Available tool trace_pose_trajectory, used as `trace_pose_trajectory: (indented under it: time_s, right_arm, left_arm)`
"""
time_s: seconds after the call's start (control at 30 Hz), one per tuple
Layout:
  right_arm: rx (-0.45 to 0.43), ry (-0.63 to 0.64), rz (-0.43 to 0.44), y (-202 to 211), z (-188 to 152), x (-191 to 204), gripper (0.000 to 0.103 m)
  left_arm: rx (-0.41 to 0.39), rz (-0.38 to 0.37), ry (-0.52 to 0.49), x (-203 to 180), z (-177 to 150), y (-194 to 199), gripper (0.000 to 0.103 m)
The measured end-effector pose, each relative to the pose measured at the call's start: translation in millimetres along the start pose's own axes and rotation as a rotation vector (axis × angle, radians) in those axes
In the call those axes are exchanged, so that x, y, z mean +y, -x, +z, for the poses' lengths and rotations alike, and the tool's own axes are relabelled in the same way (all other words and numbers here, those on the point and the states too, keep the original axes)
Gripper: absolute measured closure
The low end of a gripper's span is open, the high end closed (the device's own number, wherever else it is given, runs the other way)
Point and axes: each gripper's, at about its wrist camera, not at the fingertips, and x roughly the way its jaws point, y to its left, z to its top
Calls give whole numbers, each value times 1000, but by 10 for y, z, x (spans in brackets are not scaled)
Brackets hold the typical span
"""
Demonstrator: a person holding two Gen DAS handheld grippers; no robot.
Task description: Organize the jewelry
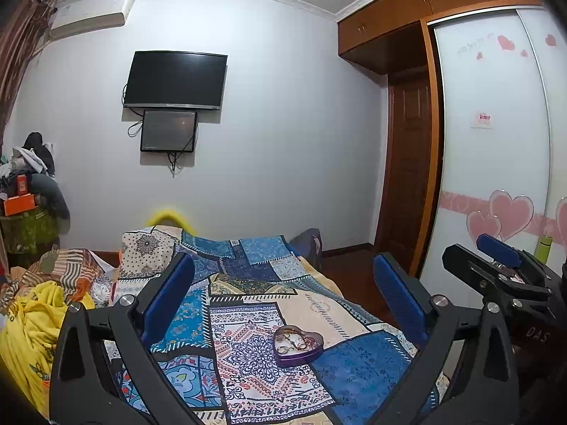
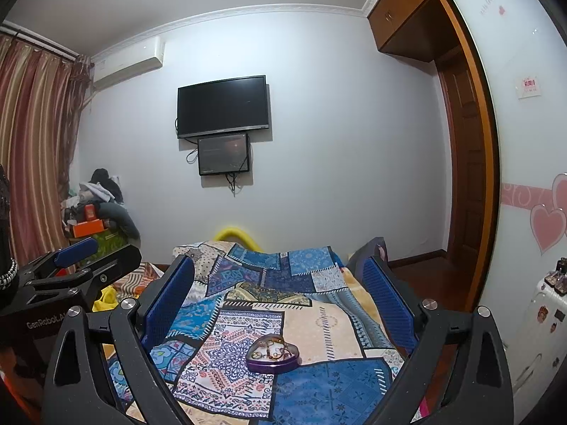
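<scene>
Jewelry [image 1: 292, 341]: in heart tin [image 1: 298, 353] on my bed [image 1: 354, 372]
Left gripper [image 1: 283, 304]: mine, spread, empty
Right gripper [image 2: 280, 304]: mine, spread, empty

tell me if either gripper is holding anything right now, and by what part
Nothing is held. The left gripper and right gripper both have open, empty jaws above the bed; the heart-shaped jewelry tin sits untouched on the quilt.

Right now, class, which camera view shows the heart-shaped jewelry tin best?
The left wrist view: the purple heart-shaped tin appears slightly larger, its heart outline clearer, with jewelry visible inside. The right wrist view shows the same tin on the patchwork bedspread, more foreshortened.
</scene>
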Motion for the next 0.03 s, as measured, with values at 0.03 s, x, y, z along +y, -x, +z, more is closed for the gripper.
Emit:
trace_pose_trajectory:
  time_s: [0.03]
  right_arm:
    - [1,-1,-1,-2,-2,-2,8]
  left_arm:
    - [1,2,-1,2,-2,-8,1]
